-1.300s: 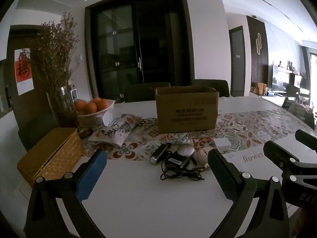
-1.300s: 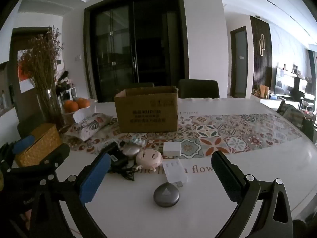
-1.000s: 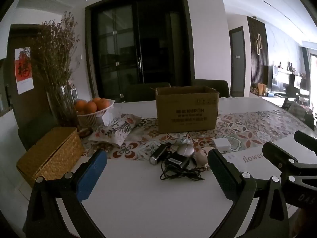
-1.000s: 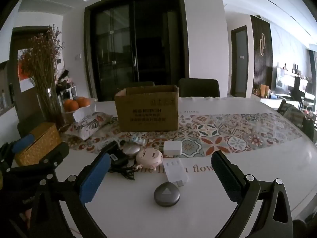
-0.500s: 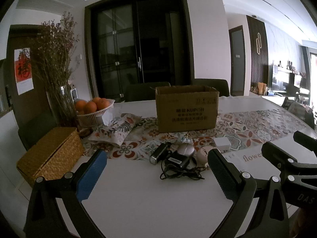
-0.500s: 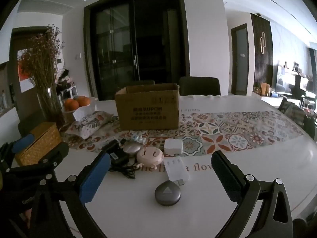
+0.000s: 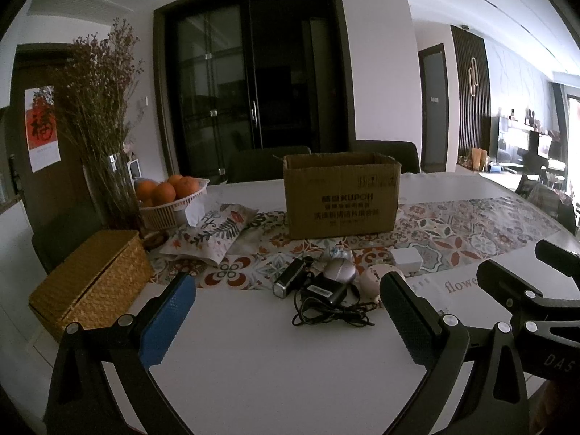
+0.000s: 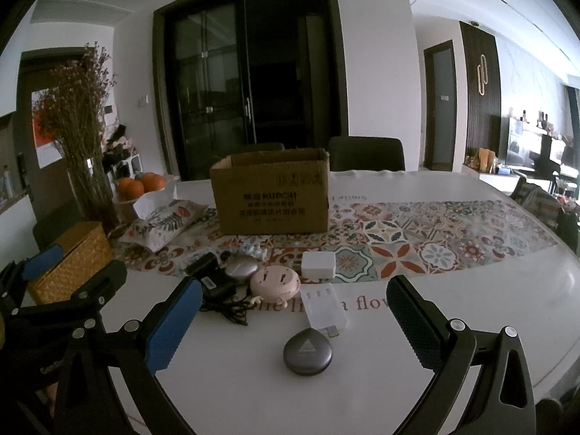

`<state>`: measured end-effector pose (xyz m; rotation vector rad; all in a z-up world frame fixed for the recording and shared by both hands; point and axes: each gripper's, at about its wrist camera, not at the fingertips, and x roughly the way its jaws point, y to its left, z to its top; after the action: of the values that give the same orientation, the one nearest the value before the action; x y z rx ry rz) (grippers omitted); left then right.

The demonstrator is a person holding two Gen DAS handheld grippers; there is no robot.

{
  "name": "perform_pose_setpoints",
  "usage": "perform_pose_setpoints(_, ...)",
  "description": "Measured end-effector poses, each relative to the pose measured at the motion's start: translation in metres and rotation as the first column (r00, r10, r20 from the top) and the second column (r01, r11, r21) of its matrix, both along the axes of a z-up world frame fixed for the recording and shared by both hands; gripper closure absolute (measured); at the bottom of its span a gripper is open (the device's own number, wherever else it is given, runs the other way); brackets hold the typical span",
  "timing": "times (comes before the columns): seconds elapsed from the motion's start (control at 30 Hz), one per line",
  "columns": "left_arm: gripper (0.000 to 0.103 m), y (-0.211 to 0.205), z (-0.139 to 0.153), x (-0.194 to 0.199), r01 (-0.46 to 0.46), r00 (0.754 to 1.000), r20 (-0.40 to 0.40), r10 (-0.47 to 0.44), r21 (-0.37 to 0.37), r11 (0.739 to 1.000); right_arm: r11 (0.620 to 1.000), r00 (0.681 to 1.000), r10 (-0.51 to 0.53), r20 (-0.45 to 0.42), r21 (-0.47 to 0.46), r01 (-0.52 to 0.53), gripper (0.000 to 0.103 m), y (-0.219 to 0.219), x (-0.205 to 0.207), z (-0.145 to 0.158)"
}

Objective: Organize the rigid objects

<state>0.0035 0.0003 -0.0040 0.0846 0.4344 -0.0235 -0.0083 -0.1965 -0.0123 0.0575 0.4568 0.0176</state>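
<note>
**Q:** What are your two grippers doing?

**A:** You hold both above a white table (image 8: 471, 290), side by side and apart. Your left gripper (image 7: 286, 311) has its jaws spread wide with nothing between them. Your right gripper (image 8: 293, 319) is just as wide and also holds nothing.

**Q:** Where are the things you are to tidy?

**A:** They sit in a loose cluster on the table ahead of you, in front of an open cardboard box (image 8: 272, 195) that stands upright on a patterned runner (image 8: 417, 232). Nearest your right gripper lies a round grey case (image 8: 307, 351), alone on bare table. Just behind it is a flat white box (image 8: 322, 306), with a small plug showing at its near corner. Behind that sits a small white block (image 8: 319, 264) at the runner's edge. To its left is a round pink case (image 8: 275, 281), touching a grey oval case (image 8: 241, 267). Left again is a black charger (image 7: 324, 290) with a tangled black cable (image 7: 333, 313), and beside it a slim black gadget (image 7: 290, 277).

**Q:** What else is on the table?

**A:** At far left you have a woven straw box (image 7: 90, 279), a flowered pouch (image 7: 214, 235), a basket of oranges (image 7: 170, 195) and a vase of dried stems (image 7: 101, 108).
</note>
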Motion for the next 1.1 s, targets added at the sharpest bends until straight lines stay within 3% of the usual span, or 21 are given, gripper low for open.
perform_pose_setpoints(1.1, 0.000, 0.0002, -0.0009, 0.0003, 0.000, 1.000, 0.000, 0.000, 0.001, 1.000, 1.000, 1.000, -0.001, -0.006, 0.005, 0.001, 0.000, 0.0001, 0.0009, -0.0024)
